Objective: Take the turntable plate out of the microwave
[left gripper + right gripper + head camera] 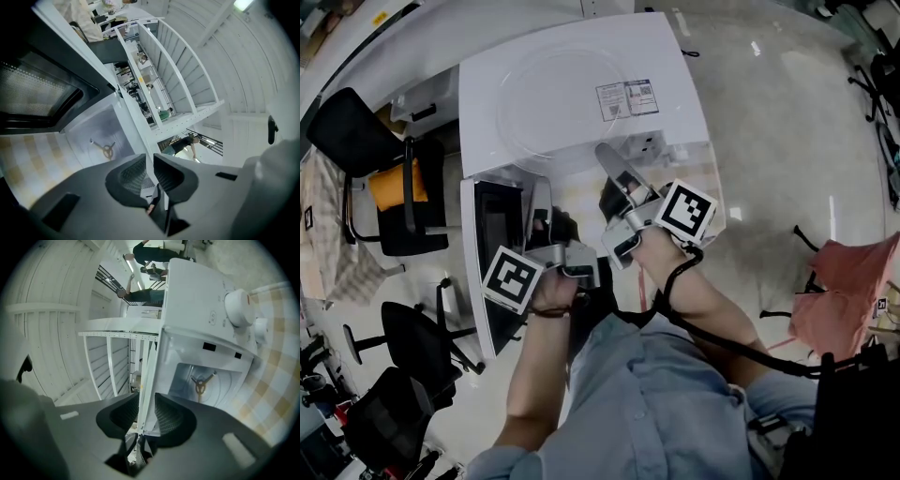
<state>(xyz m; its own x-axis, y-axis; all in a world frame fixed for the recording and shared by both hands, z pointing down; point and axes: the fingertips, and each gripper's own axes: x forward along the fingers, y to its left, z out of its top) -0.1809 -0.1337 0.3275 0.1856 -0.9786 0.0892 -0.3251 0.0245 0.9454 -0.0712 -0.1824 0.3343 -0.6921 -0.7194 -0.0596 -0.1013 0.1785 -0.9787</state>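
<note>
Head view: the clear round glass turntable plate [553, 103] is out of the oven and up on the roof of the white boxy microwave [670, 56]. Honestly it's just a faint ring there, easy to miss. The cavity is hidden under that roof from here. My left tongs [541, 197] and right tongs [611, 159] reach in level at the front edge, and my own hands cover most of the left tips. The dark-windowed door [499, 244] hangs open on the left, with black office chairs [366, 141] crowding beyond it. The open room is over the pale floor [769, 112] on the right.

Left gripper view: the plate shows only as a thin pale strip, edge-on. The pads look clenched on its rim, with barely a slit between them. The cavity sits to the left with a three-arm metal hub [108, 150] on its floor, and the door is cut off by the frame.

Right gripper view: the jaws are released and stand apart with the rim passing between them. White round knobs [241, 308] and a checked tablecloth [276, 390] sit off to the right.
</note>
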